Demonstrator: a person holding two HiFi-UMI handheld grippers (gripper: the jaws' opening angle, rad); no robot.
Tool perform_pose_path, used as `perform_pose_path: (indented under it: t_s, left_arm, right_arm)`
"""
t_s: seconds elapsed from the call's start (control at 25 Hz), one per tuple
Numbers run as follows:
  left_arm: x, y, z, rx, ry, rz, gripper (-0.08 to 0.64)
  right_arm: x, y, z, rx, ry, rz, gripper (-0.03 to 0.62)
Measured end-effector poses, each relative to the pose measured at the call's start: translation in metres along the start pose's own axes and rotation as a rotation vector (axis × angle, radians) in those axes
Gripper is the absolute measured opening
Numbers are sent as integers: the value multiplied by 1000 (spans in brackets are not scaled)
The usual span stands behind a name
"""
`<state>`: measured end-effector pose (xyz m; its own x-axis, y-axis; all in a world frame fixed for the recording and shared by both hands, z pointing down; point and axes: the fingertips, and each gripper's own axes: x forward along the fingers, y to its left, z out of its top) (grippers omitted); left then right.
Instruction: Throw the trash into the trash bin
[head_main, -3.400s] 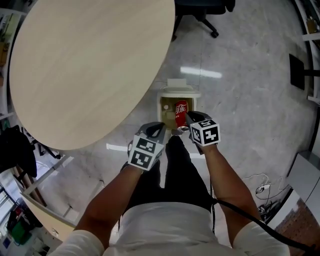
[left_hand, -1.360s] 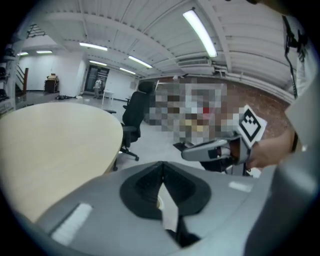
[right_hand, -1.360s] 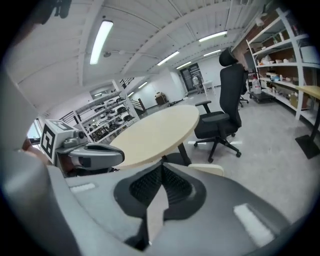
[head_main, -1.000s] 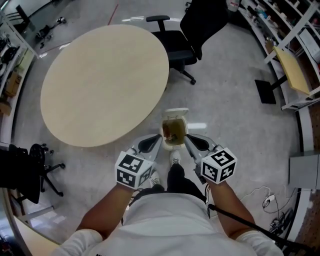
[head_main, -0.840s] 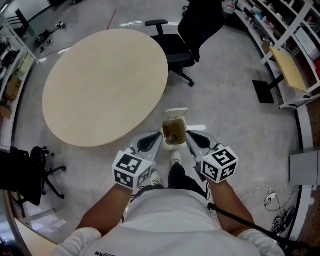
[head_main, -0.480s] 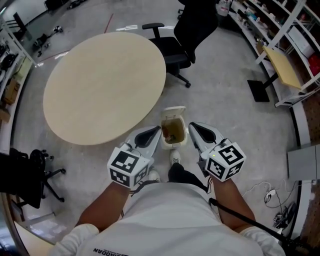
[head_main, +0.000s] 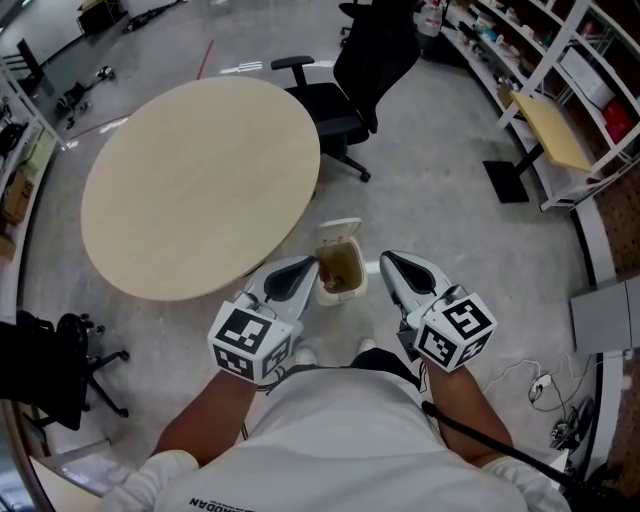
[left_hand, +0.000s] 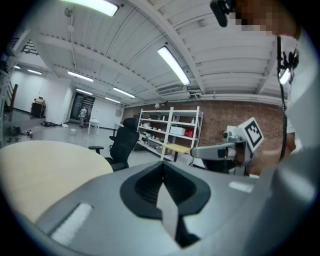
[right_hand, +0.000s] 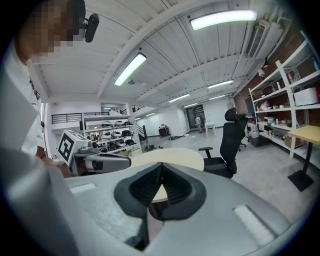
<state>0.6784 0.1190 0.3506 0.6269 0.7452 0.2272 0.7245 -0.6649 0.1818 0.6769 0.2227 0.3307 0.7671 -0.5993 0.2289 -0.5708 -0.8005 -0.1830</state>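
A small cream trash bin (head_main: 340, 270) with its lid flipped back stands on the floor just beyond the person's feet. Its inside looks brownish, and I cannot make out single pieces of trash in it. My left gripper (head_main: 304, 265) hangs just left of the bin and my right gripper (head_main: 389, 259) just right of it, both well above it. Each points forward, almost level. In the left gripper view my left gripper (left_hand: 163, 172) is shut with nothing between the pads. The right gripper (right_hand: 160, 175) in its own view is likewise shut and empty.
A round beige table (head_main: 190, 185) fills the left and reaches close to the bin. Behind it stands a black office chair (head_main: 350, 85). White shelves (head_main: 585, 50) and a yellow-topped side table (head_main: 548, 130) line the right. Cables (head_main: 530, 385) lie on the floor at right.
Both grippers have risen and the bin looks smaller and farther below. The red can that the right gripper held over the bin in the earliest frame is gone from its jaws.
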Motion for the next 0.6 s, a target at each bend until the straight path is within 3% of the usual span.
perform_pose_path:
  t_s: [0.6]
  left_arm:
    - [35, -48, 2, -19, -8, 92, 8]
  right_arm:
    - [-43, -39, 7, -24, -18, 108, 2]
